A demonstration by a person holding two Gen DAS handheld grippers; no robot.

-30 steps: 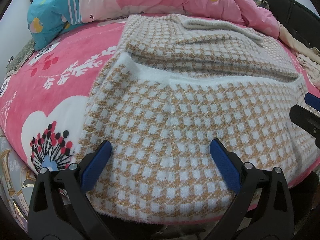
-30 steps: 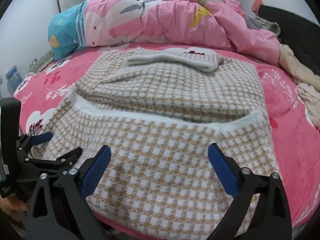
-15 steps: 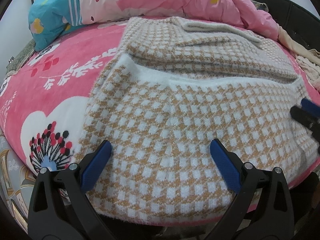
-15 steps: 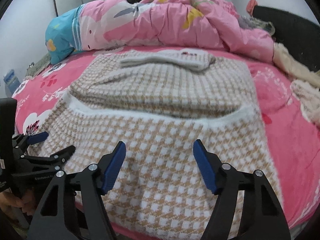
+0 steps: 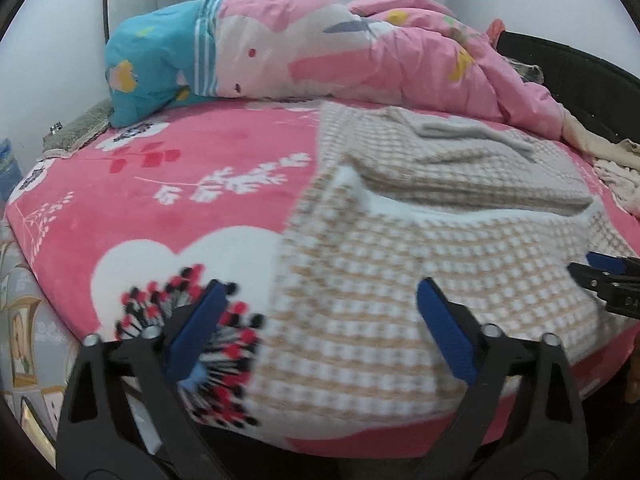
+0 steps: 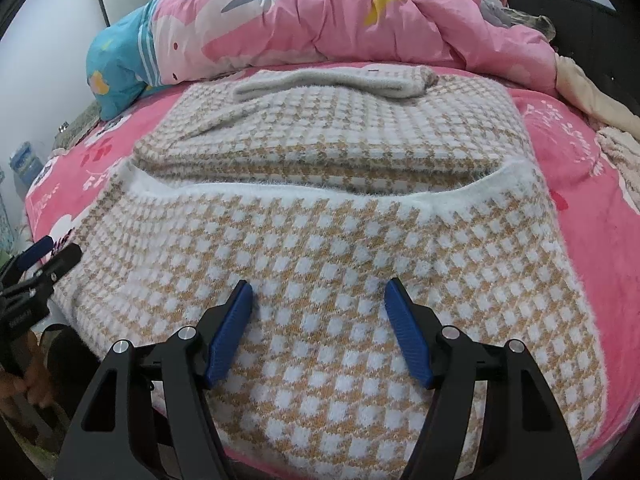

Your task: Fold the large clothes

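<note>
bed (image 5: pixel 224 168): pink floral cover, fills both views, runs out ahead of both sets of fingers
quilt (image 6: pixel 360 16): pink and blue, bunched at the far end, well beyond all fingertips
sweater (image 6: pixel 332 240): tan and white checked knit, laid flat on the bed, sleeves folded in over the chest, white fuzzy hem edge across the middle; near edge hangs at the bed edge
collar (image 6: pixel 332 80): pale ribbed band, far end of sweater, well ahead of fingers
left gripper (image 5: pixel 316 320): jaws wide and closing; nothing pinched. Left finger sits over the flower print on bare cover, right finger over the sweater, so the sweater's left edge lies between them
right gripper (image 6: pixel 318 320): jaws parted, over the lower middle of the sweater; cloth lies under and between the pads, not pinched up. Cannot tell if tips touch the knit
hand (image 6: pixel 32 376): fingers around the left gripper's handle, left of the right gripper, partly cut off
</note>
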